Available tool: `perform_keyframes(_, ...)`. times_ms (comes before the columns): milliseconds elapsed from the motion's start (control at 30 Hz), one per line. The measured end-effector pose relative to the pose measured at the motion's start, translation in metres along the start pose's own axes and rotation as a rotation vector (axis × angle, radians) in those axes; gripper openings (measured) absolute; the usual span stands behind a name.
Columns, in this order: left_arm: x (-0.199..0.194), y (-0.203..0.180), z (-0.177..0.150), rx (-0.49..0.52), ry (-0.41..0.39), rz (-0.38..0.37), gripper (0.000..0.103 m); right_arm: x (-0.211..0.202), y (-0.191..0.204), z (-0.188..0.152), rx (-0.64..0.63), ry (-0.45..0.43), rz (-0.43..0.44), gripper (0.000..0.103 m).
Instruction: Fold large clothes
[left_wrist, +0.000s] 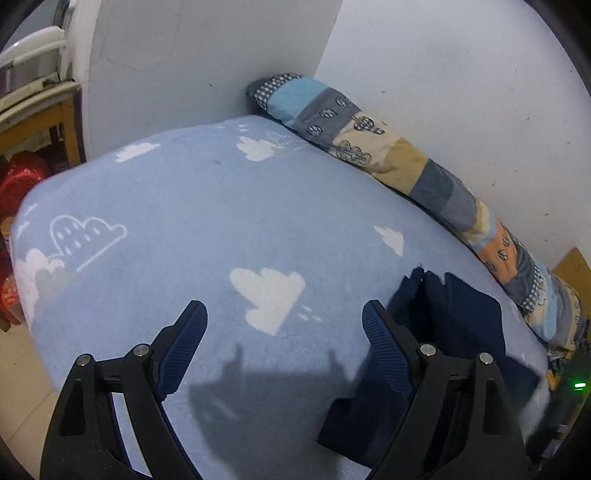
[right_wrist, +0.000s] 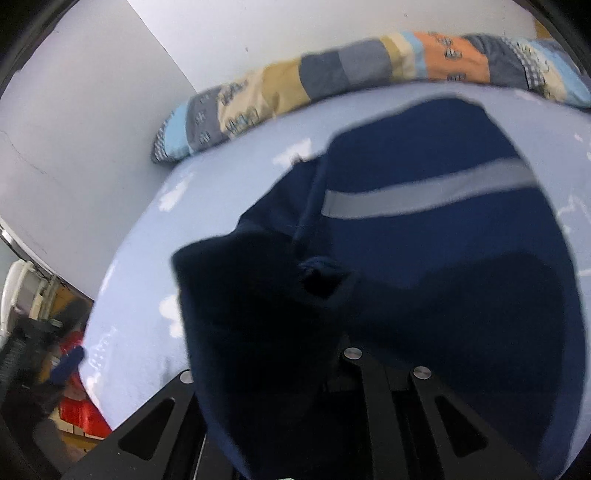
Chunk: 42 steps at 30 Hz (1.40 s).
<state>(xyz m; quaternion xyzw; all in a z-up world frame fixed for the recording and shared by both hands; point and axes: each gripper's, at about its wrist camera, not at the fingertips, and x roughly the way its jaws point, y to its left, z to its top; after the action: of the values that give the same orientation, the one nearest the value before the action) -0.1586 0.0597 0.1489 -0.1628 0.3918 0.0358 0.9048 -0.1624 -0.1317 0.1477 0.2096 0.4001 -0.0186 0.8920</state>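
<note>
The left gripper (left_wrist: 284, 321) is held above the bed (left_wrist: 207, 206), its blue-padded fingers (left_wrist: 186, 343) spread wide with nothing between them; only the cloud-printed light blue sheet is seen in the gap. The navy garment (right_wrist: 424, 236), crossed by a grey stripe (right_wrist: 428, 192), is spread on the sheet towards the bed's wall-side edge, near the rolled patchwork quilt (right_wrist: 332, 77) that lies along the wall. A dark fold of the garment is draped over the right gripper (right_wrist: 295, 350), so its fingertips are hidden. The cloth appears to be gripped there, though the closure itself cannot be made out.
</note>
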Motion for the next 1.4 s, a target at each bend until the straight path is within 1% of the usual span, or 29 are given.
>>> perform_keyframes(100,0.000,0.001,0.000,0.004,0.007,0.001,0.087,-0.001,0.028,-0.009,-0.123,-0.016,-0.020,0.011)
perform_keyframes(167,0.001,0.005,0.001,0.000,0.019,-0.001,0.087,0.017,0.041,-0.029,-0.188,0.034,-0.045,0.012)
perform_keyframes(200,0.001,0.008,0.001,-0.008,0.026,-0.008,0.087,0.033,0.043,-0.038,-0.233,0.083,-0.069,0.020)
perform_keyframes(233,0.001,0.012,0.001,-0.017,0.029,-0.011,0.087,0.047,0.048,-0.046,-0.288,0.130,-0.108,0.024)
perform_keyframes(267,0.001,0.014,0.001,-0.019,0.029,-0.008,0.087,0.051,0.055,-0.056,-0.364,0.122,-0.149,0.024)
perform_keyframes(333,0.000,0.019,0.003,-0.028,0.026,-0.007,0.087,0.042,0.065,-0.063,-0.427,0.091,-0.157,0.040)
perform_keyframes(367,-0.001,0.021,0.003,-0.032,0.025,-0.008,0.087,0.037,0.068,-0.065,-0.431,0.113,-0.124,0.064)
perform_keyframes(400,-0.001,0.023,0.004,-0.040,0.025,-0.006,0.087,0.030,0.071,-0.068,-0.435,0.141,-0.070,0.071)
perform_keyframes(500,0.000,0.027,0.004,-0.071,0.032,-0.025,0.087,-0.005,0.075,-0.075,-0.491,0.139,0.024,0.067)
perform_keyframes(567,-0.001,0.025,0.003,-0.067,0.033,-0.037,0.087,-0.031,0.064,-0.072,-0.453,0.114,0.109,0.067)
perform_keyframes(600,-0.001,0.023,0.003,-0.056,0.036,-0.047,0.087,-0.044,0.056,-0.066,-0.429,0.088,0.130,0.067)
perform_keyframes(633,-0.001,0.019,0.002,-0.040,0.042,-0.066,0.087,-0.058,0.046,-0.059,-0.406,0.054,0.131,0.066)
perform_keyframes(667,-0.001,0.015,0.000,-0.028,0.046,-0.090,0.087,-0.069,0.035,-0.052,-0.387,0.022,0.117,0.059)
perform_keyframes(700,-0.002,0.012,0.000,-0.017,0.048,-0.112,0.087,-0.079,0.025,-0.049,-0.372,-0.002,0.096,0.048)
perform_keyframes(733,-0.003,0.004,-0.002,0.006,0.055,-0.160,0.087,-0.084,0.014,-0.041,-0.355,-0.020,0.066,0.044)
perform_keyframes(800,-0.007,-0.012,-0.006,0.060,0.055,-0.266,0.087,-0.091,-0.013,-0.028,-0.303,-0.037,0.007,0.026)
perform_keyframes(833,-0.011,-0.027,-0.011,0.124,0.066,-0.339,0.087,-0.094,-0.027,-0.023,-0.263,-0.041,-0.011,0.026)
perform_keyframes(933,-0.015,-0.064,-0.032,0.294,0.099,-0.442,0.087,-0.091,-0.063,-0.025,-0.163,-0.024,-0.038,0.026)
perform_keyframes(967,-0.013,-0.071,-0.039,0.331,0.114,-0.453,0.087,-0.090,-0.070,-0.026,-0.145,-0.015,-0.034,0.026)
perform_keyframes(1000,-0.009,-0.079,-0.047,0.378,0.134,-0.459,0.087,-0.088,-0.077,-0.032,-0.135,-0.003,-0.031,0.026)
perform_keyframes(1067,0.005,-0.090,-0.064,0.447,0.181,-0.425,0.087,-0.081,-0.084,-0.048,-0.138,0.011,-0.040,0.026)
perform_keyframes(1100,0.022,-0.092,-0.074,0.476,0.218,-0.346,0.087,-0.071,-0.087,-0.055,-0.144,0.034,-0.056,0.026)
perform_keyframes(1133,0.035,-0.088,-0.078,0.478,0.247,-0.283,0.087,-0.062,-0.091,-0.062,-0.151,0.049,-0.066,0.026)
perform_keyframes(1167,0.056,-0.080,-0.085,0.462,0.304,-0.205,0.087,-0.053,-0.095,-0.069,-0.161,0.071,-0.084,0.027)
perform_keyframes(1200,0.072,-0.068,-0.088,0.411,0.355,-0.193,0.089,-0.042,-0.101,-0.075,-0.163,0.104,-0.091,0.028)
perform_keyframes(1267,0.085,-0.051,-0.087,0.280,0.406,-0.243,0.092,-0.025,-0.111,-0.076,-0.143,0.127,-0.053,0.028)
perform_keyframes(1300,0.085,-0.048,-0.084,0.257,0.410,-0.253,0.092,-0.024,-0.114,-0.073,-0.136,0.138,-0.046,0.028)
perform_keyframes(1367,0.076,-0.049,-0.077,0.271,0.385,-0.240,0.092,-0.029,-0.112,-0.062,-0.118,0.175,-0.030,0.027)
perform_keyframes(1400,0.066,-0.049,-0.069,0.258,0.347,-0.257,0.092,-0.036,-0.111,-0.057,-0.104,0.173,-0.004,0.029)
